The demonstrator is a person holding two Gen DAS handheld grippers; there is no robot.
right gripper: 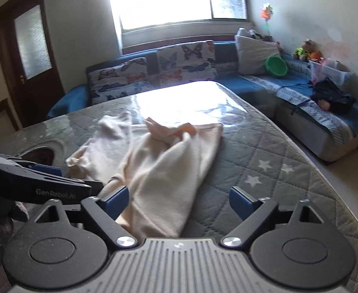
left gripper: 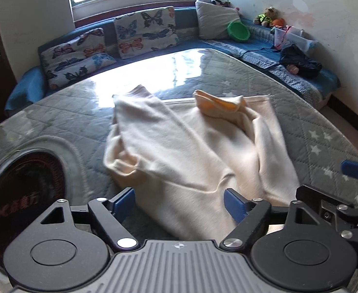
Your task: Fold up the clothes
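A cream garment [left gripper: 191, 146] with an orange collar [left gripper: 218, 105] lies loosely bunched on the quilted grey table cover [left gripper: 313, 134]; it also shows in the right wrist view [right gripper: 159, 171], collar [right gripper: 169, 129] at the far end. My left gripper [left gripper: 179, 202] is open, its blue fingertips on either side of the garment's near hem, not closed on it. My right gripper [right gripper: 177, 201] is open over the garment's near right edge, empty. The right gripper's body [left gripper: 337, 210] shows at the right of the left wrist view; the left gripper's arm [right gripper: 32, 180] shows at the left of the right wrist view.
A round dark opening [left gripper: 27, 195] sits in the table at near left. A blue corner sofa [right gripper: 288, 85] with butterfly cushions [left gripper: 144, 31], a green bowl [left gripper: 238, 30], toys and dark clothing runs behind and to the right. A door [right gripper: 30, 56] stands far left.
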